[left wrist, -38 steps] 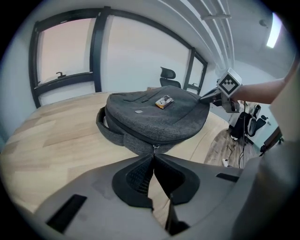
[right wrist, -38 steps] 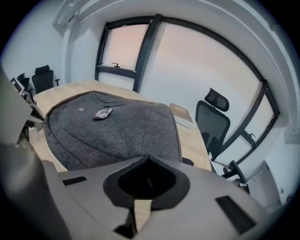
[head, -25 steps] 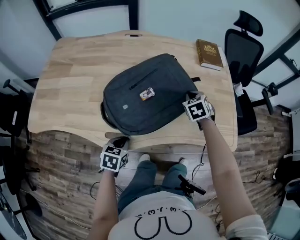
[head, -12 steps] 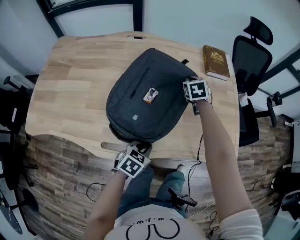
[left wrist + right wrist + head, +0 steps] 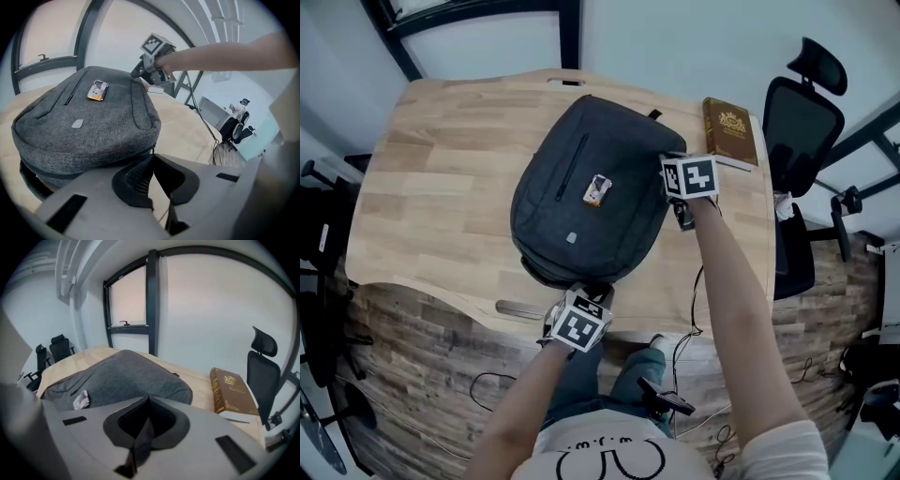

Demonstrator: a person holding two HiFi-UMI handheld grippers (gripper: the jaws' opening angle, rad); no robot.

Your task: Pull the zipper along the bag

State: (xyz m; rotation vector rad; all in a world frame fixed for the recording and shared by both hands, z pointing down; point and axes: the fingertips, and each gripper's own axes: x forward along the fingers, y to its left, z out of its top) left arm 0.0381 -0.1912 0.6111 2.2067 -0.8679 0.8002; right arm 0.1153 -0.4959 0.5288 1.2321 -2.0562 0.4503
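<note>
Resting flat near the middle of the wooden table (image 5: 441, 187), the grey backpack (image 5: 581, 197) lies front panel up with its top toward the table's far edge. The left gripper (image 5: 152, 161) sits at the table's near edge, against the bag's bottom, with its jaws pressed together. The right gripper (image 5: 147, 401) hangs over the table's right side by the bag's top shoulder, jaws likewise pressed together. No view shows whether either one has nipped a sliver of fabric. A brown book (image 5: 731, 131) lies at the table's far right corner.

The bag looks soft and slack, so it will likely bunch and slide on the smooth wood when a slider is tugged. I would pin the cloth beside the front-pocket zipper (image 5: 572, 167) with one gripper. The other should pinch the small pull tab and draw it straight along the track.
</note>
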